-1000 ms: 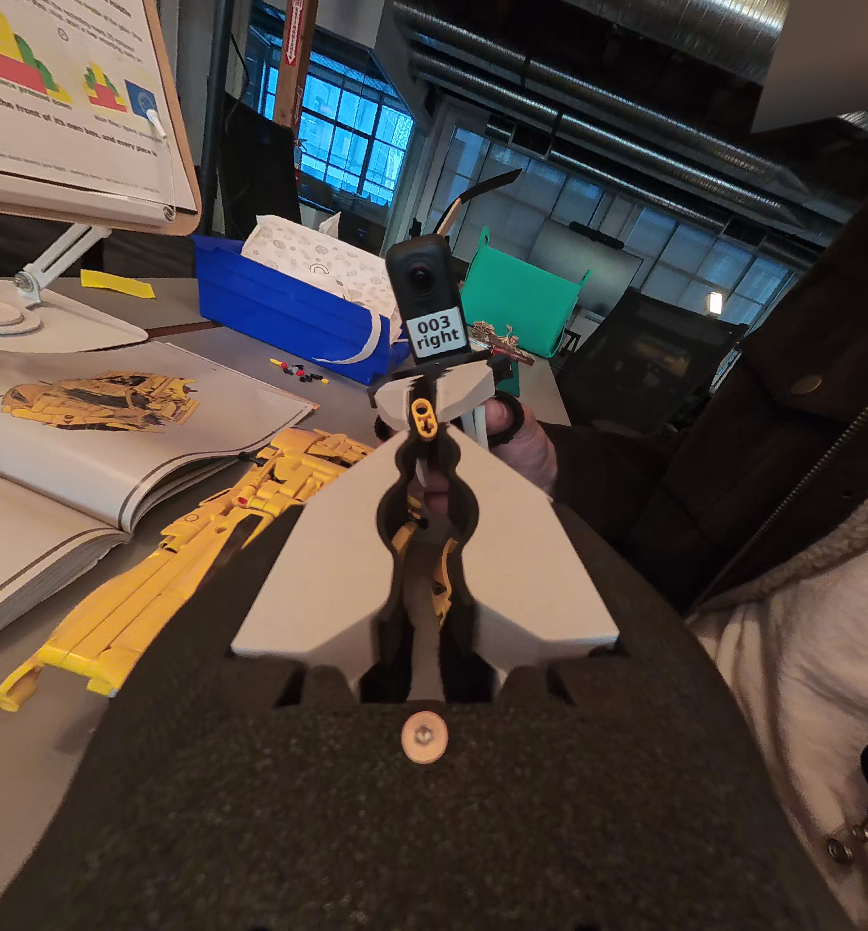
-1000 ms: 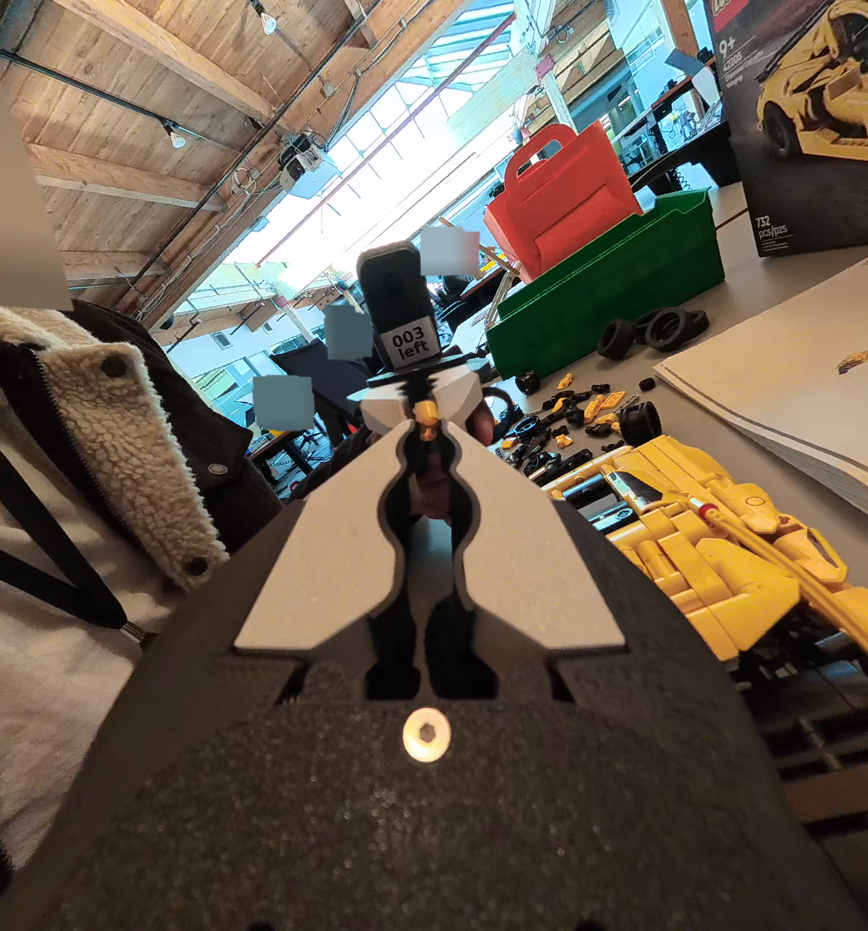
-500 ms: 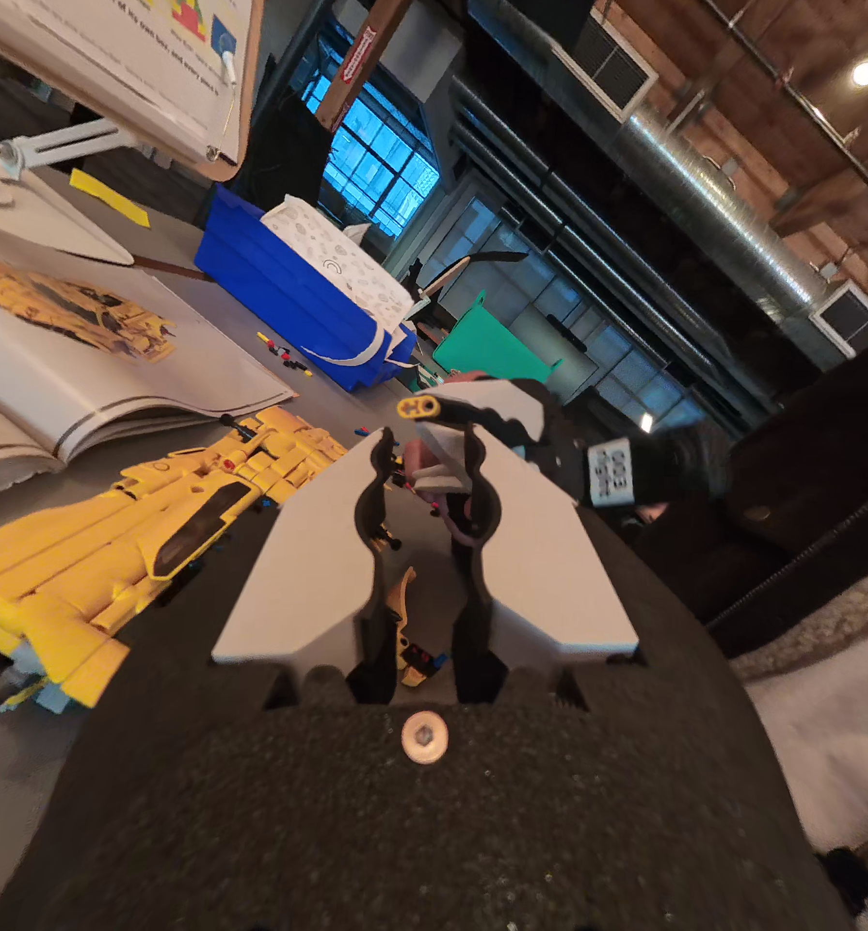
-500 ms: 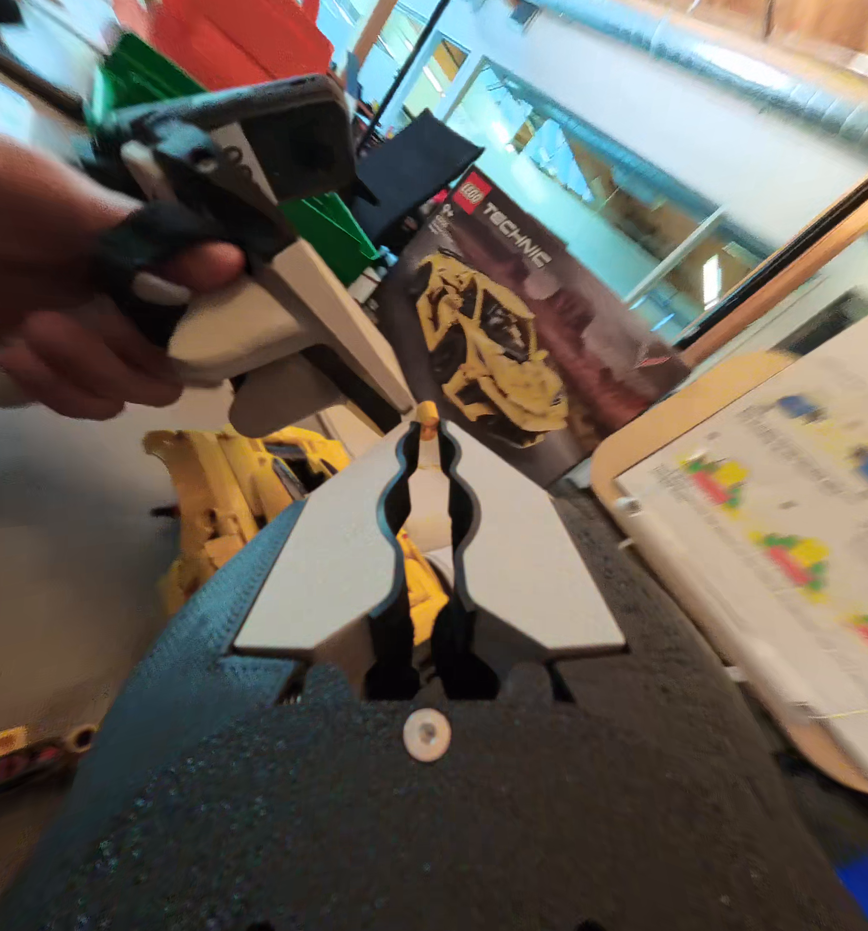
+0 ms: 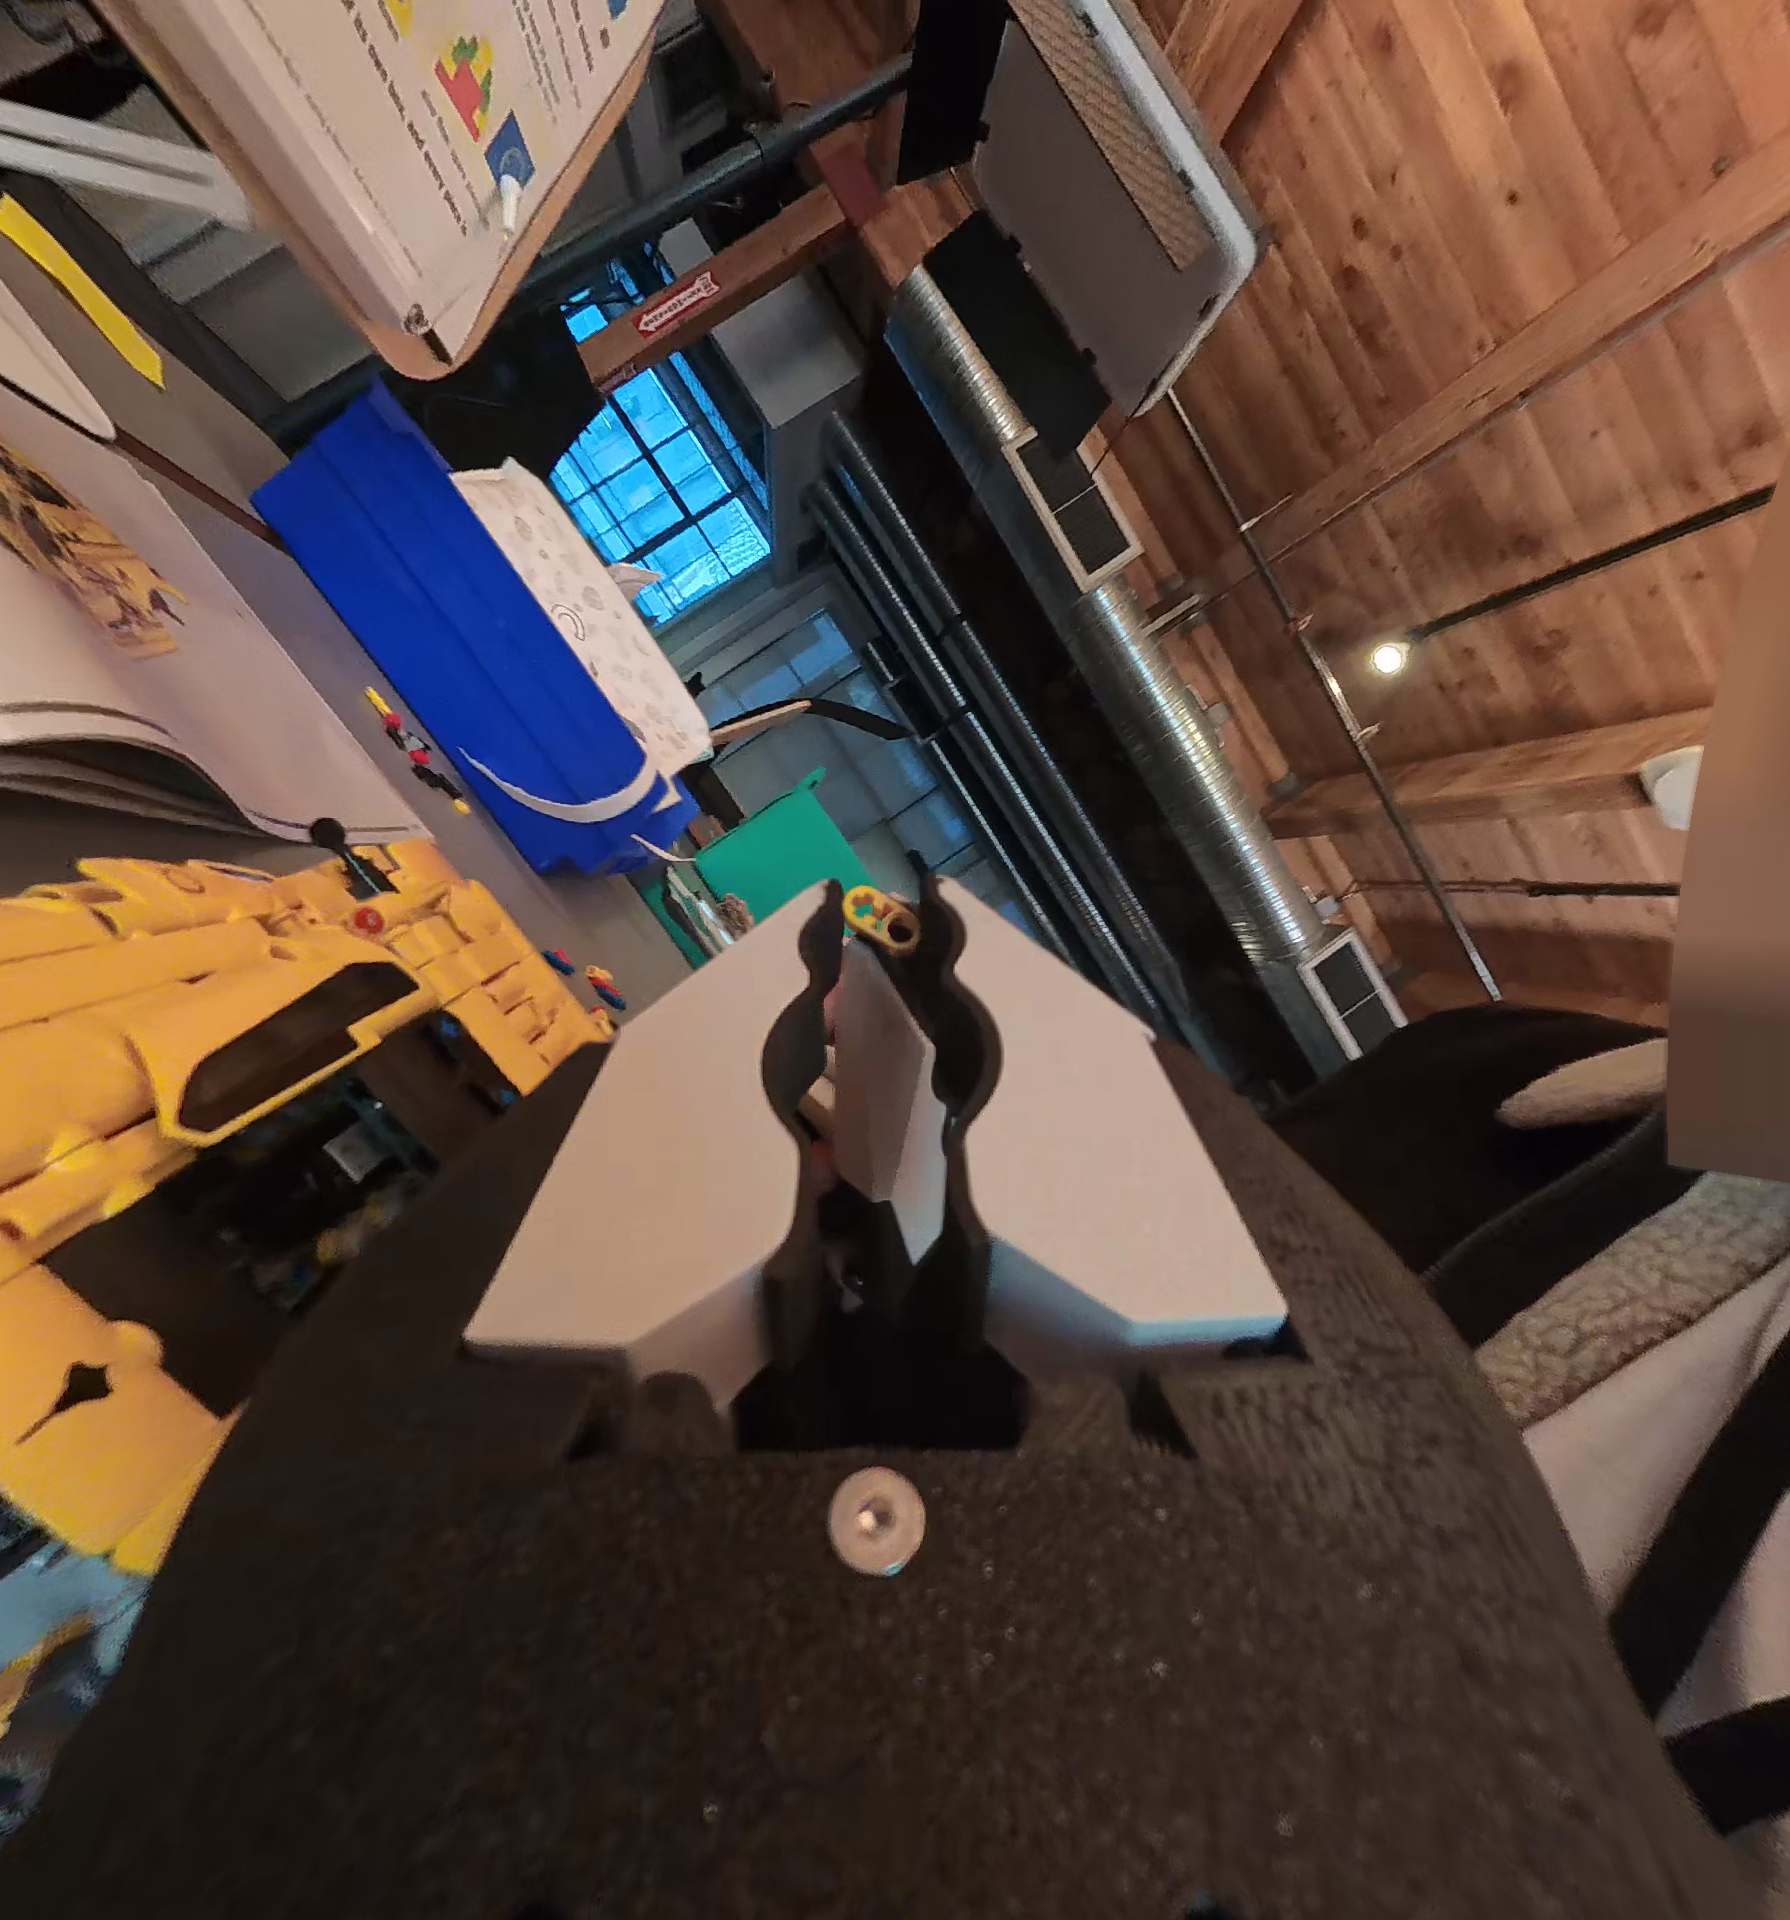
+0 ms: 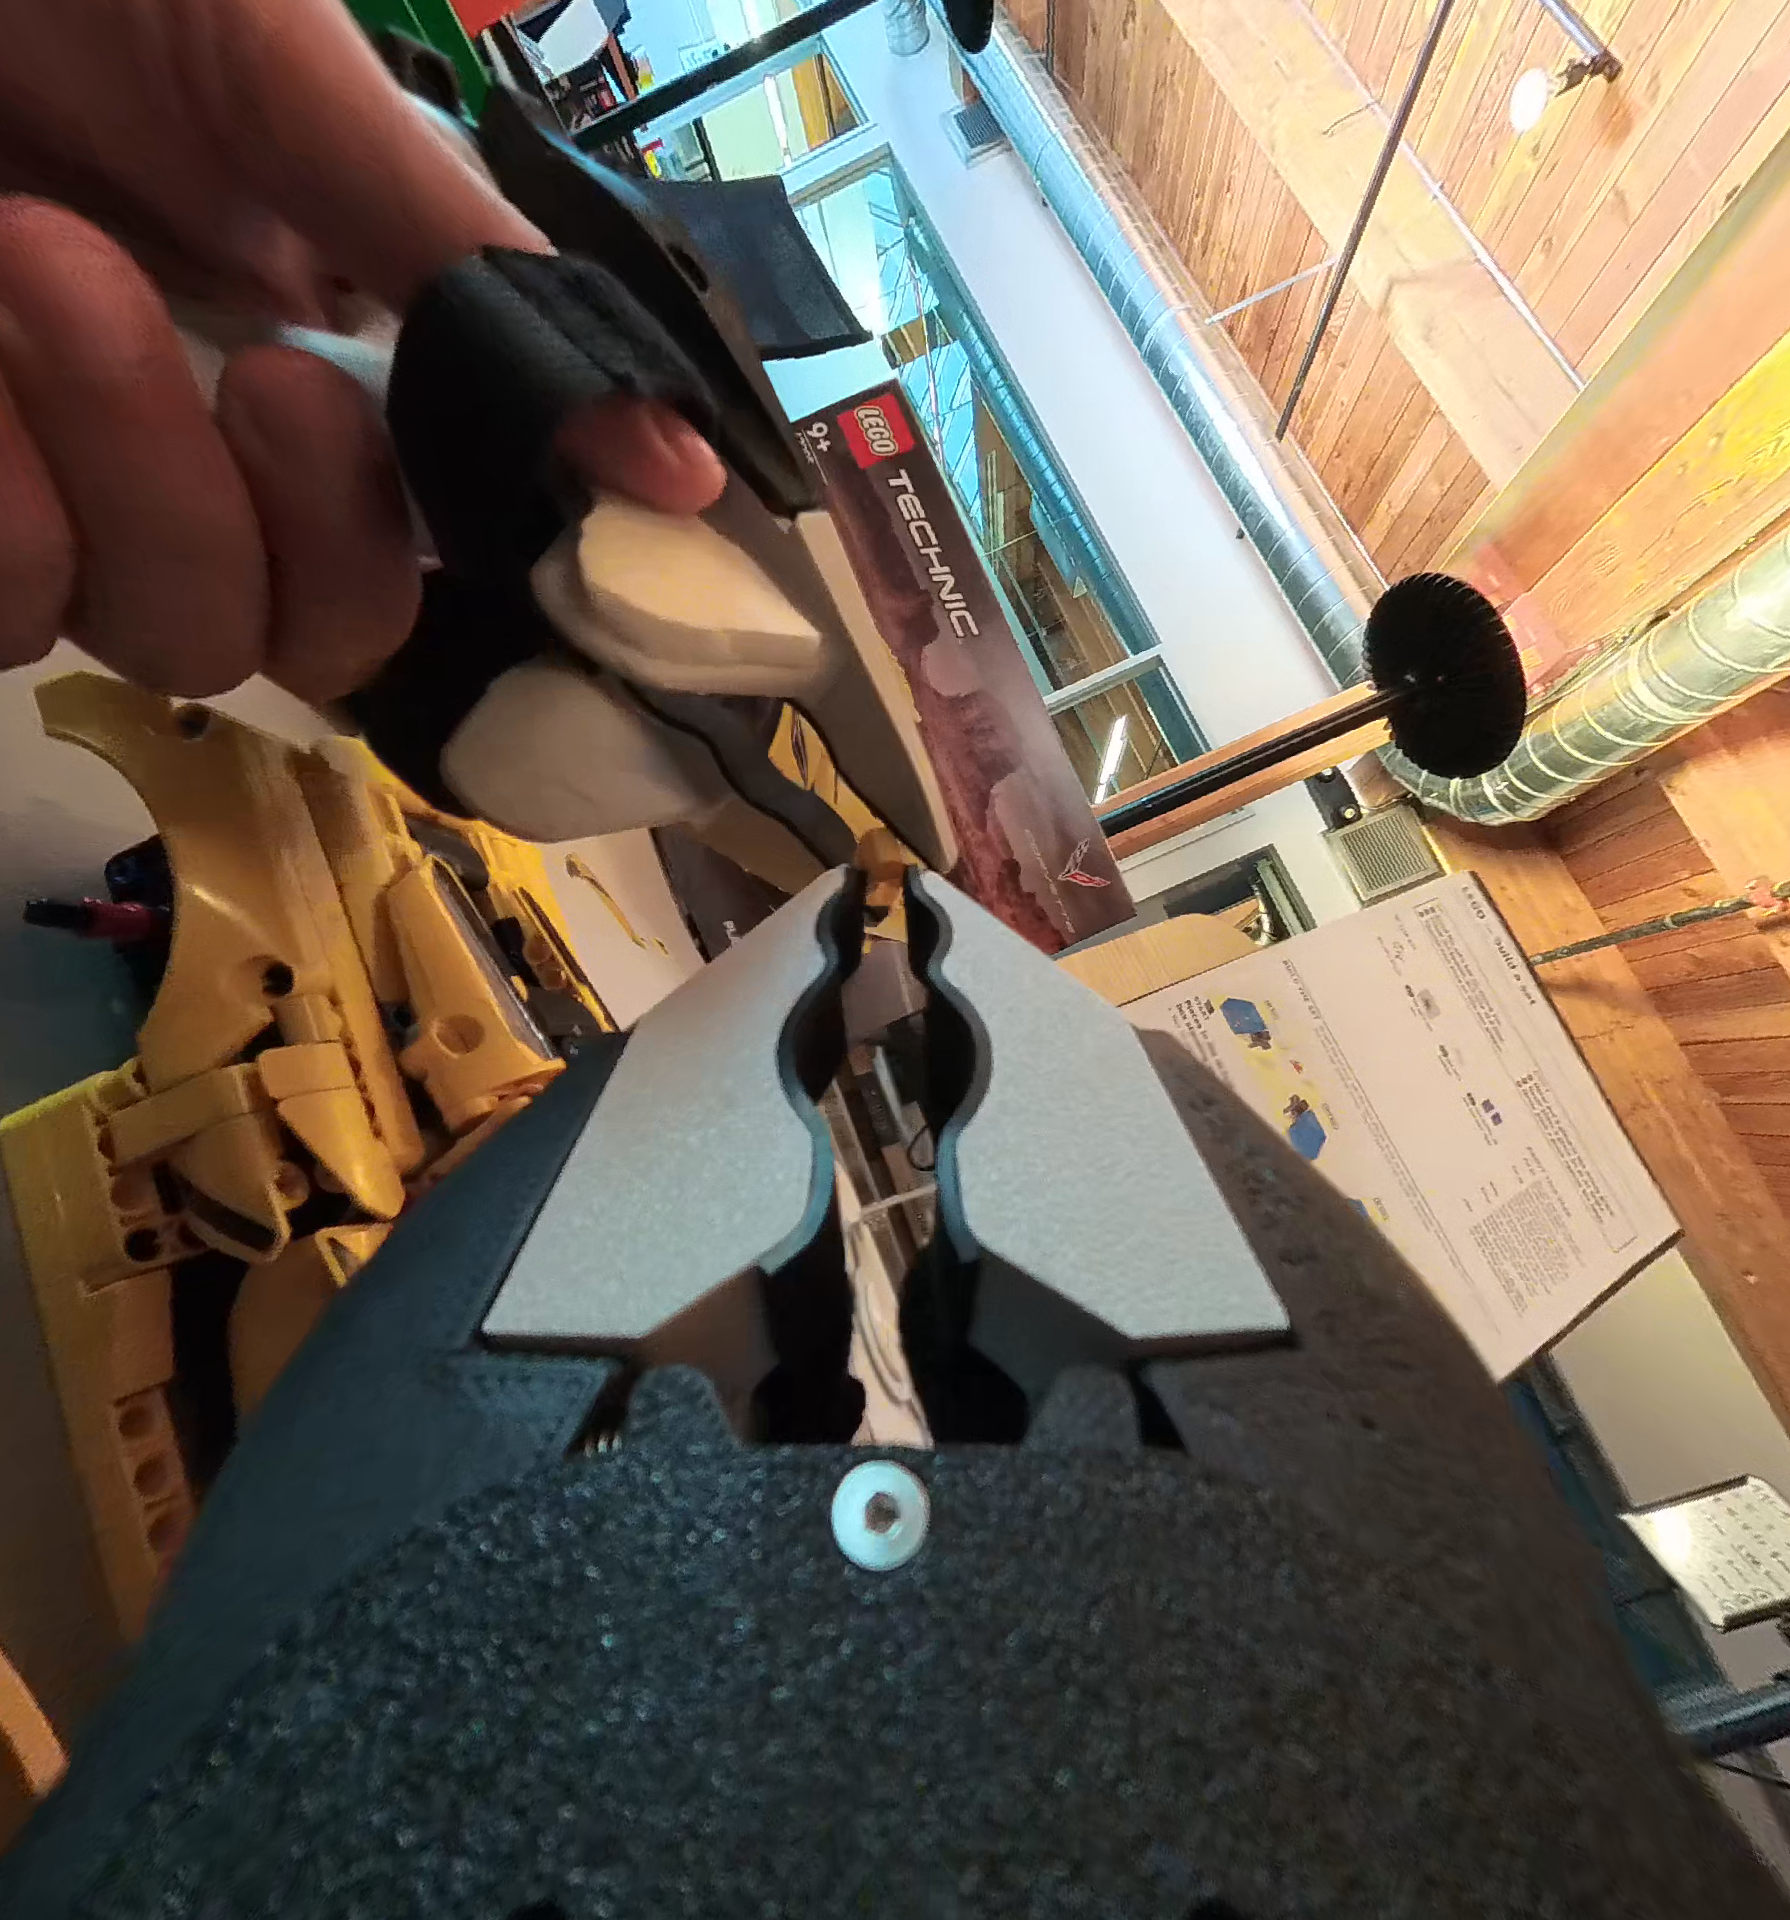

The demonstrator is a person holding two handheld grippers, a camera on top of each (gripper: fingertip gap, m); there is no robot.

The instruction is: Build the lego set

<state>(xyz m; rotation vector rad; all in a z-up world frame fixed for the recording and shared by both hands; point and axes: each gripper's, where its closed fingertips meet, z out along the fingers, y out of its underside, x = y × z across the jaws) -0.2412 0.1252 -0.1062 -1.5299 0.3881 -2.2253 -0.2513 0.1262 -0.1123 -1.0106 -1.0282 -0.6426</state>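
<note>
The car [image 5: 174, 1049] is yellow. The bin [image 5: 455, 623] is blue. The small piece [image 5: 878, 921] is yellow. The ceiling [image 5: 1493, 312] is brown wood.

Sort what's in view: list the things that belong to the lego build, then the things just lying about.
Belongs to the build:
- small yellow piece pinched at the left gripper tips, met by the right gripper
- yellow car model
- open instruction book
- loose small parts
- set box

Lying about:
- blue bin
- green bin
- clipboard sheet
</note>
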